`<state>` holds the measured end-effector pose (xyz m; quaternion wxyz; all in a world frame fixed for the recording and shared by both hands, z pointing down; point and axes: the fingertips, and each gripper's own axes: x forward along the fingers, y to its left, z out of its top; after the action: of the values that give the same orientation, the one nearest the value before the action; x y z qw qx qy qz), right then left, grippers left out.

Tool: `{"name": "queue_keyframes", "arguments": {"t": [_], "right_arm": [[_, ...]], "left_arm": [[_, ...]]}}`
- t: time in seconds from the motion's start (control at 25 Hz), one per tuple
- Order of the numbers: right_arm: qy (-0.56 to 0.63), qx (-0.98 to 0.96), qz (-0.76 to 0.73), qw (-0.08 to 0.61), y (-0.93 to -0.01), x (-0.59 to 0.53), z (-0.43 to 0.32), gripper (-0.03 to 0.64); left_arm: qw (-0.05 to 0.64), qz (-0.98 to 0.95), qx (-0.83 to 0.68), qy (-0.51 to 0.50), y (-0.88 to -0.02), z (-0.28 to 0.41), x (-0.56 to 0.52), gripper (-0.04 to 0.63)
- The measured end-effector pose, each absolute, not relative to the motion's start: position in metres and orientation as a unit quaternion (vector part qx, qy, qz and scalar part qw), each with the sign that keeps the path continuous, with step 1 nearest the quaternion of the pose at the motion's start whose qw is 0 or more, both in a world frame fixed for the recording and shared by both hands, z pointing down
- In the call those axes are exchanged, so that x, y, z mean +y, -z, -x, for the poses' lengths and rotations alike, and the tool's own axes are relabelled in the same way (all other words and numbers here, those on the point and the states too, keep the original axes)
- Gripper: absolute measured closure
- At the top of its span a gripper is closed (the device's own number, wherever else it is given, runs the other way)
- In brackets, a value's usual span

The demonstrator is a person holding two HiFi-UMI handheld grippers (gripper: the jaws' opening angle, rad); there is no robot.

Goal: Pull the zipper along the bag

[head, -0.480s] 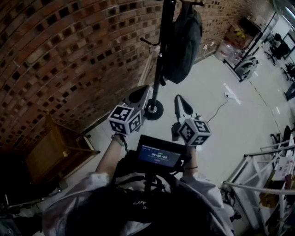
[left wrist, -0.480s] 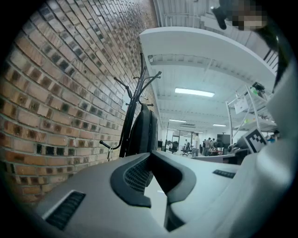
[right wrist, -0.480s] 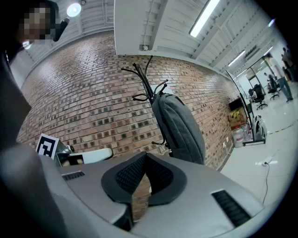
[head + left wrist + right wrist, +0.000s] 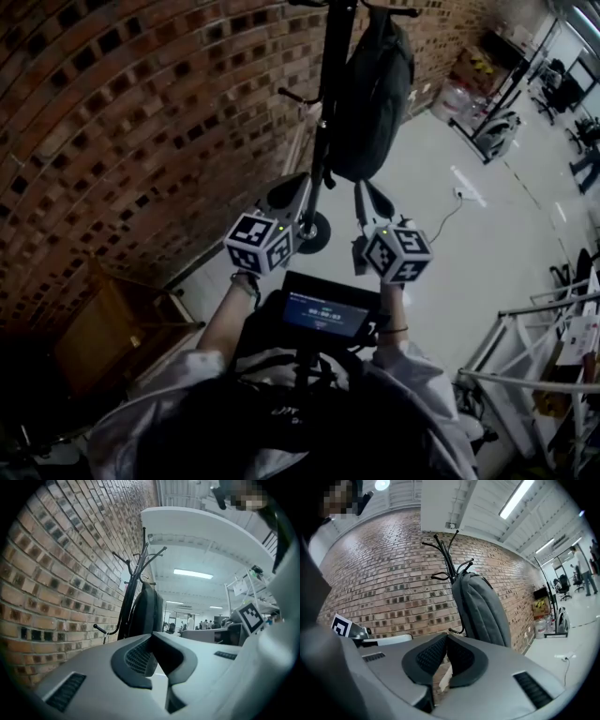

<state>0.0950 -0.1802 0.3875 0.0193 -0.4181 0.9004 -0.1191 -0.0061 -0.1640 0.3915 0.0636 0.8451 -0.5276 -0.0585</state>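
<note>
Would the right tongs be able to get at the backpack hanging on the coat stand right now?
Likely yes, after moving closer: the right tongs hang short of the backpack, and only open air lies between them.

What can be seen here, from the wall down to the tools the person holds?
red-brown brick wall: one, red-brown, left side
black metal coat stand: one, black, beside the wall
dark grey fabric backpack: one, dark grey, hanging on the stand
brown wooden crate: one, brown, on the floor, lower left
white metal rack: one, white, lower right
small black screen: one, black, at the person's chest
left gripper: one, grey, jaws together, empty
right gripper: one, grey, jaws together, empty
</note>
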Motion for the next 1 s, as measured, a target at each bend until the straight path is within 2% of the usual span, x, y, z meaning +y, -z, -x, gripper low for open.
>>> {"name": "queue_keyframes", "arguments": {"t": [0.16,0.28,0.48,0.64,1.0], "right_arm": [[0.108,0.895,0.433,-0.002,-0.384,-0.209,-0.082,0.607],[0.103,0.893,0.438,-0.011,-0.381,-0.233,-0.075,0.568],[0.100,0.883,0.459,-0.014,-0.373,-0.264,-0.072,0.562],[0.119,0.875,0.470,-0.021,-0.368,-0.274,-0.071,0.474],[0.141,0.852,0.503,0.010,-0.350,-0.285,-0.072,0.468]], "left_arm": [[0.060,-0.861,-0.503,0.051,-0.390,0.011,-0.194,0.589],[0.061,-0.872,-0.482,0.048,-0.387,0.016,-0.217,0.589],[0.061,-0.893,-0.445,0.045,-0.388,0.019,-0.245,0.589],[0.065,-0.907,-0.415,0.044,-0.389,0.015,-0.258,0.589],[0.071,-0.924,-0.373,0.040,-0.397,0.007,-0.272,0.589]]}}
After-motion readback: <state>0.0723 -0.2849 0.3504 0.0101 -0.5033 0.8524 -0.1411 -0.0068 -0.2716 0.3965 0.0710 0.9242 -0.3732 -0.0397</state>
